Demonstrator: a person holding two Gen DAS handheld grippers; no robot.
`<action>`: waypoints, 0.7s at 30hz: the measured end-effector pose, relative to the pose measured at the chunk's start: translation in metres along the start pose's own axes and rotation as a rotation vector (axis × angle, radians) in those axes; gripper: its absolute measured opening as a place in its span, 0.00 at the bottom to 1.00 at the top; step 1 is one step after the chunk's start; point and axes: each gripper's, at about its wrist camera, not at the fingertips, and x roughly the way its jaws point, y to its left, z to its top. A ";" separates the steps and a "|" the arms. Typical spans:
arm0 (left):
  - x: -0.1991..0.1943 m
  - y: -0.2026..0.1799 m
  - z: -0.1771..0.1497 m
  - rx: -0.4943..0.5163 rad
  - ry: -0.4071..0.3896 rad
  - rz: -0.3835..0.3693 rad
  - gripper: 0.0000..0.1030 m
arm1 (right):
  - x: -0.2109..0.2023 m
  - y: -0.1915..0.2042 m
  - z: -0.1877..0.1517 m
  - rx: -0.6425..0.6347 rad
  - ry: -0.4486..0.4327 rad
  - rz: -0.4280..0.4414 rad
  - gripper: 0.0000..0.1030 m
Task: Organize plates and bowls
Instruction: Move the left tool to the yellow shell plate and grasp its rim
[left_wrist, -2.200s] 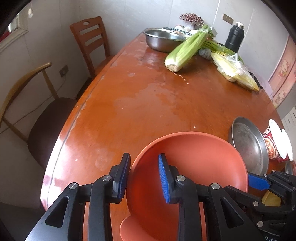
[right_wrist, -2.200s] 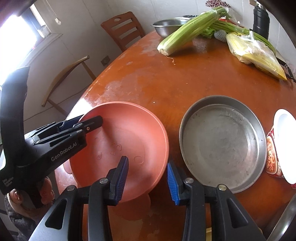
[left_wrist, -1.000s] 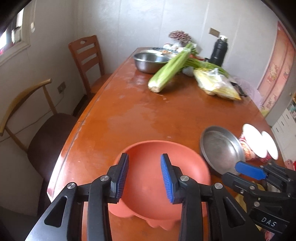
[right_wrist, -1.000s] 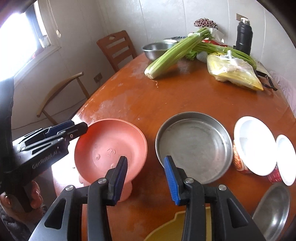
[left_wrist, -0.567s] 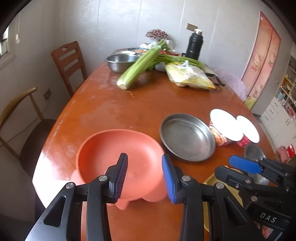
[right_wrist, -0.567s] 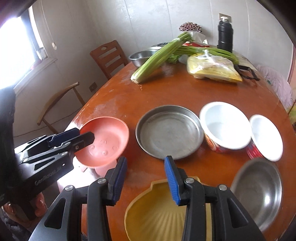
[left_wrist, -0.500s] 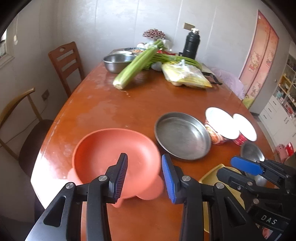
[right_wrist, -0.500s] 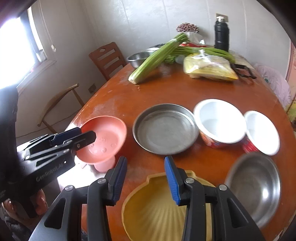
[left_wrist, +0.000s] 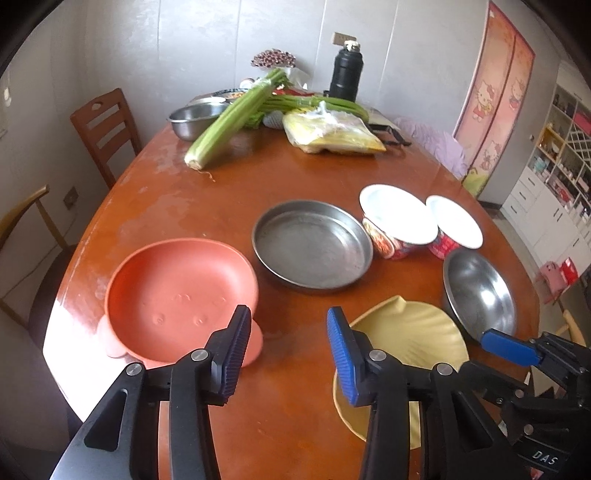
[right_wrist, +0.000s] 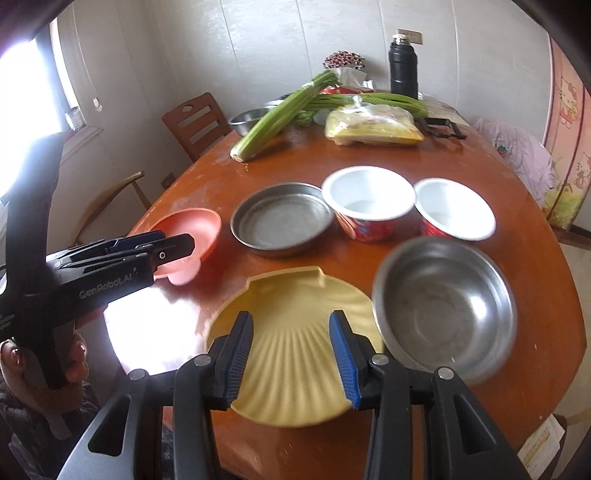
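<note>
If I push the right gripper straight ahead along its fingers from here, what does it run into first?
Most likely the yellow shell-shaped plate: the open right gripper is pointed over it. Height above the plate is unclear; if it clears, the flat steel pan comes next.

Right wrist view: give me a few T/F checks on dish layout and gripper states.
1. The yellow shell-shaped plate lies below the open right gripper. True.
2. The steel bowl is stacked inside the flat steel pan. False: they sit apart on the table.
3. The left gripper grips the orange bowl. False: it is open and holds nothing.
4. Two white-lined cups stand beside the pan. True.
5. The celery lies in the orange bowl. False: it lies at the table's far end.
</note>
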 end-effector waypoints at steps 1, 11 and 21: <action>0.002 -0.003 -0.002 0.008 0.007 0.002 0.43 | 0.000 -0.002 -0.002 0.006 0.002 -0.004 0.41; 0.025 -0.029 -0.026 0.056 0.095 -0.028 0.43 | 0.011 -0.021 -0.028 0.045 0.067 -0.027 0.41; 0.039 -0.033 -0.046 0.040 0.151 -0.009 0.43 | 0.027 -0.034 -0.033 0.068 0.107 -0.039 0.42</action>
